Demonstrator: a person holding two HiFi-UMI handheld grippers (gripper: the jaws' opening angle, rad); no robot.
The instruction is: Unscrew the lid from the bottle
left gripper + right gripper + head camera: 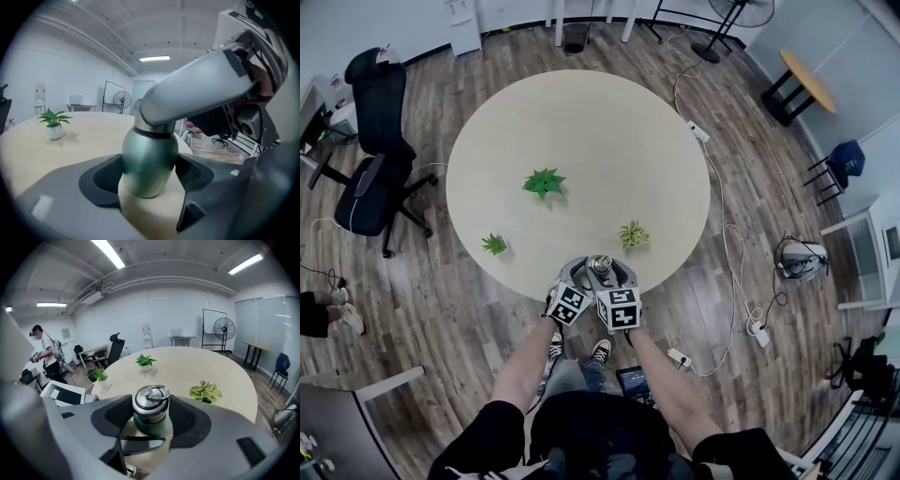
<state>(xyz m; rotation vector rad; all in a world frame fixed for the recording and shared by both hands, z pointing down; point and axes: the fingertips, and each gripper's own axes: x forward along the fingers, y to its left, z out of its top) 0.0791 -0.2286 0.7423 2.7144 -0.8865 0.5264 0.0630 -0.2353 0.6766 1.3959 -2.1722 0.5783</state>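
The bottle (149, 154) is smooth green metal with a soft satin sheen; its lid (151, 401) is brushed silvery metal. The tabletop (609, 131) looks pale, smooth, matt. The floor (469, 309) is wood plank. The left gripper (149, 176) and right gripper (151, 419) have matt grey plastic jaws, pads finely textured.

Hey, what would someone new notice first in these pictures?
A green bottle stands at the near edge of the round table, its body clamped by the left gripper, its steel lid gripped by the right gripper. Three small potted plants dot the tabletop beyond.
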